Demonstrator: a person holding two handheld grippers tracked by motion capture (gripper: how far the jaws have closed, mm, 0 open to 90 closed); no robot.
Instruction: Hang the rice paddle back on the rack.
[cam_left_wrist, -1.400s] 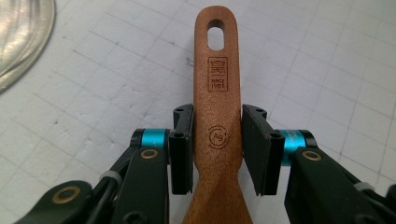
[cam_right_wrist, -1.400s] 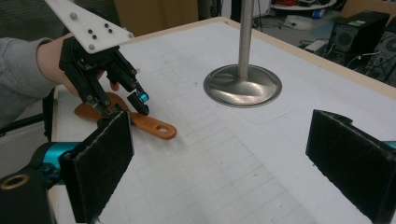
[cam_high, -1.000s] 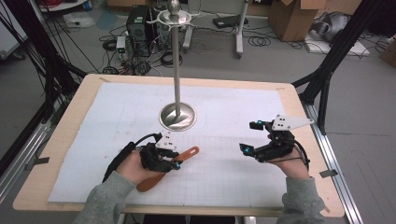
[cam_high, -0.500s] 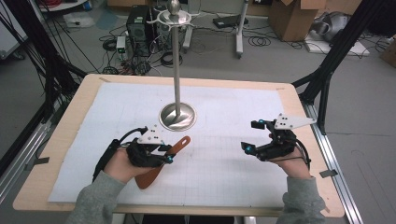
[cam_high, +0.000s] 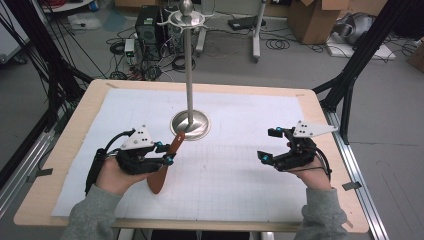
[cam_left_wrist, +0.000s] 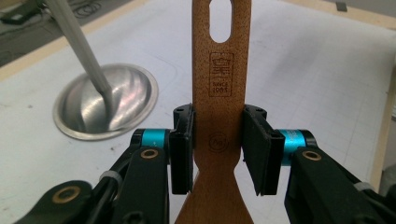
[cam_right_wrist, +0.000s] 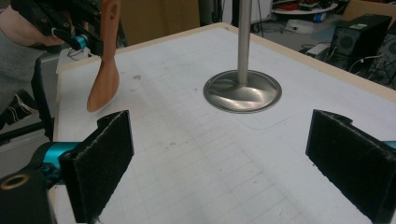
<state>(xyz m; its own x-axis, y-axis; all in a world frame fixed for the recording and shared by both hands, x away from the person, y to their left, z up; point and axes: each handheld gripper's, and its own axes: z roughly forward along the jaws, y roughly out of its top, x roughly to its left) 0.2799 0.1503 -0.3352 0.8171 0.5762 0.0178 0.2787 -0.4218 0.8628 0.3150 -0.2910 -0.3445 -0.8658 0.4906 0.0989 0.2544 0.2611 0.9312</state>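
We saw the wooden spatula clamped at its handle by the left gripper, lifted off the white mat at the near left, its slotted end tilted toward the metal stand just beyond. At the near right, the right gripper hung with jaws apart, holding nothing

Spatula just before the stand's base, perhaps off the table.
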